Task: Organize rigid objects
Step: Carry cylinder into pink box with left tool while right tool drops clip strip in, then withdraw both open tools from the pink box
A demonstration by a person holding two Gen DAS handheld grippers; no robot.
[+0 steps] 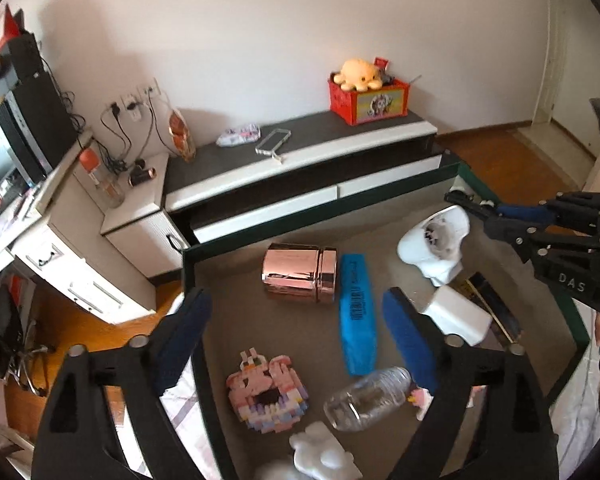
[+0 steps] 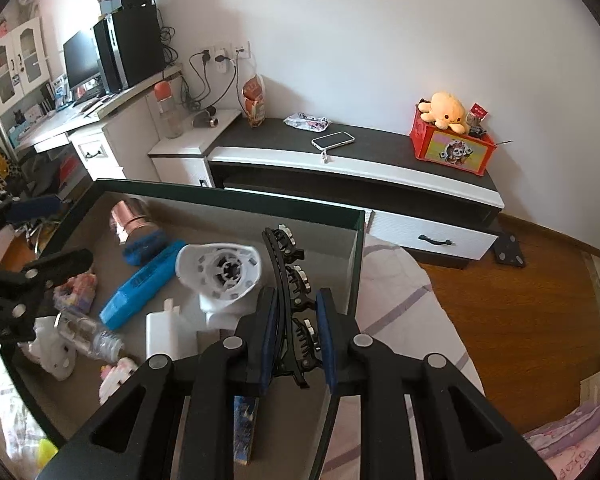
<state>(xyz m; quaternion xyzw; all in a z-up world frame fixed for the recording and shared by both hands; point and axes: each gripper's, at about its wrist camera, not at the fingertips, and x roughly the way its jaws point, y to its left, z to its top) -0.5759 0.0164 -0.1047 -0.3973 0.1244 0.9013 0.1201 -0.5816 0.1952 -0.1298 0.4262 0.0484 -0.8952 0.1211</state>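
Your right gripper (image 2: 296,336) has its fingers pinched on the black hair clip (image 2: 290,280) over the box (image 2: 356,248) corner, seemingly by its thin edge, so it may twist free; your left gripper (image 1: 296,320) gapes wide, empty.

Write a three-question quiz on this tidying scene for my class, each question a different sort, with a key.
1. True or false: the right tool holds a black hair clip over the green-rimmed box.
2. Which lies beside the blue case? A) rose-gold canister B) orange plush octopus C) phone
3. Fill in: the left tool is ____ and holds nothing.

Key: 1 true; 2 A; 3 open.
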